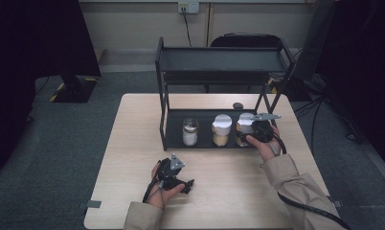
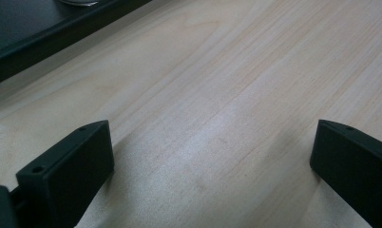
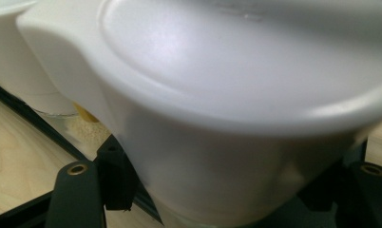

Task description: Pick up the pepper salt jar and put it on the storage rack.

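Right jar (image 1: 244, 128): stood at the right end of the rack's (image 1: 167, 125) lower tray, white lid on.
My right gripper (image 1: 257, 130): jaws either side of that jar; whether they gripped it, I could not tell.
Other jars: middle jar (image 1: 221, 129) and shaker (image 1: 190, 132) beside it, untouched.
My left gripper (image 2: 213, 161): jaws apart, empty, over the table's (image 2: 227, 85) near edge.
Progress: I judged the jar not yet lifted.

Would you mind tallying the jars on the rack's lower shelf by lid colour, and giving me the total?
White-lidded glass jars: 2, the middle one and the right one, which sits between the jaws of the right claw.
Silver-lidded glass jar: 1, at the left.
Total: 3 jars on the black metal rack.
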